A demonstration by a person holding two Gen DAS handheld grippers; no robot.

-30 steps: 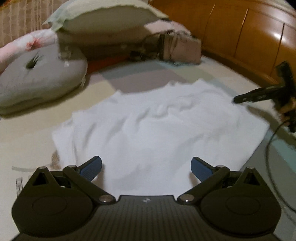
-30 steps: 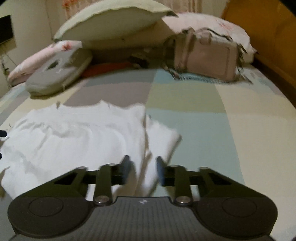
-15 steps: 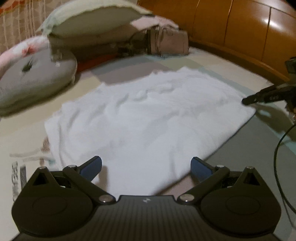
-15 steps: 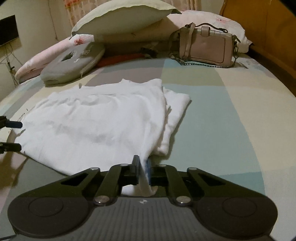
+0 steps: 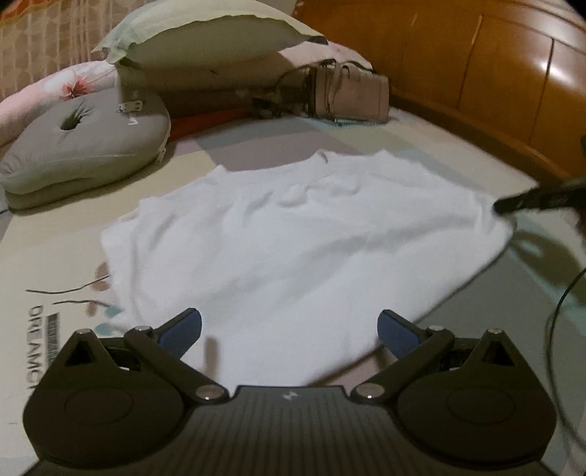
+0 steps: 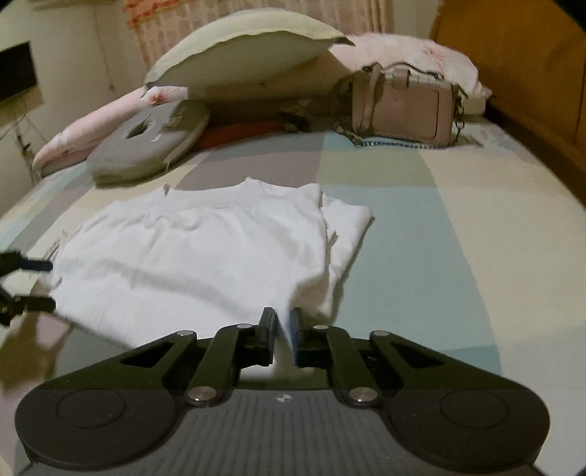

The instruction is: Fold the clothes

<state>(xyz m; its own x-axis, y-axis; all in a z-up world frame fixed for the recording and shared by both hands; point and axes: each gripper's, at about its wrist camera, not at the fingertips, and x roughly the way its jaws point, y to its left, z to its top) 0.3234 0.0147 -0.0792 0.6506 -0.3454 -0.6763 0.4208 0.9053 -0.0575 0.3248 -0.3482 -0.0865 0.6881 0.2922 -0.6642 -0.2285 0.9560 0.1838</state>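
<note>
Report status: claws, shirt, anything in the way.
Left claw open, over shirt's near edge. Right claw opening, white shirt fabric between its pads. Shirt flat on bed, right side folded under. Handbag and pillows clear beyond.

Home bedroom, bed (image 6: 457, 227) with pastel patchwork sheet, wooden headboard (image 5: 476, 73) along its side, pillows (image 6: 241, 47) heaped at its far end, grey ring cushion (image 5: 80, 142) and pink handbag (image 6: 403, 106) beside them, curtain (image 6: 256, 11) behind

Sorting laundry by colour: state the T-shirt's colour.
Plain white T-shirt, clearest in the right wrist view.
</note>
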